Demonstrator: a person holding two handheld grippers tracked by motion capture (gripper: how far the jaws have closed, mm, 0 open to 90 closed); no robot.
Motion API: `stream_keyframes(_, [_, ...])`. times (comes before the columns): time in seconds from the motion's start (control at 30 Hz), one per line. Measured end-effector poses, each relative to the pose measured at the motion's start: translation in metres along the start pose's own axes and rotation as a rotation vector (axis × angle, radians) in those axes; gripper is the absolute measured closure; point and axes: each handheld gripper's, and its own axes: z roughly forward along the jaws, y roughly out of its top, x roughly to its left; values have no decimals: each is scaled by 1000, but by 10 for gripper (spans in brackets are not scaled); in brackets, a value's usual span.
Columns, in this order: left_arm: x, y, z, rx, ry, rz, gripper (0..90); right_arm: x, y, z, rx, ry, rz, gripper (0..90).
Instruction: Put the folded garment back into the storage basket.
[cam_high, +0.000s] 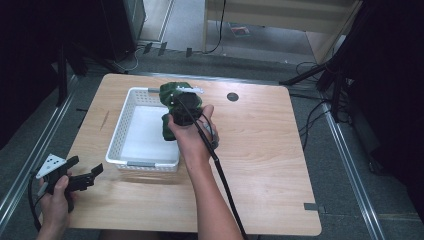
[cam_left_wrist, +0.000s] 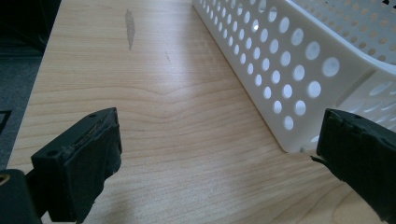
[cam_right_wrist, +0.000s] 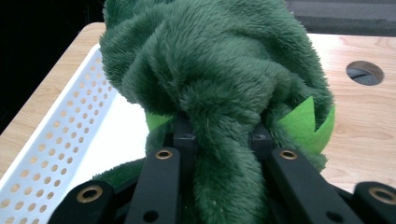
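**Green plush carried over basket**

Right gripper (cam_high: 181, 102) has its fingers (cam_right_wrist: 187, 135) clamped on a bunched fold of the green plush toy (cam_right_wrist: 215, 70), so the toy hangs gathered above the white perforated basket (cam_high: 120, 131), near its right wall; looks like a drop-in is next. Left gripper (cam_high: 85, 177) rests low at the worktop (cam_high: 260, 150) edge, fingers (cam_left_wrist: 81, 163) wide apart, holding nothing, pointed toward the basket's near corner.

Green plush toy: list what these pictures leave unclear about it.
- What animal or figure the green plush toy is: in the right gripper view its bunched fur hides any face.
- Its lower part: in the high view the hand and the right claw cover it.
- Whether it touches the white basket: cannot tell.
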Motion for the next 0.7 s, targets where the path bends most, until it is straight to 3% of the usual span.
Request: stream_keyframes(0.7, [-1,0,1,1,-1,-1,9,43,7,12,12,60,-9,740])
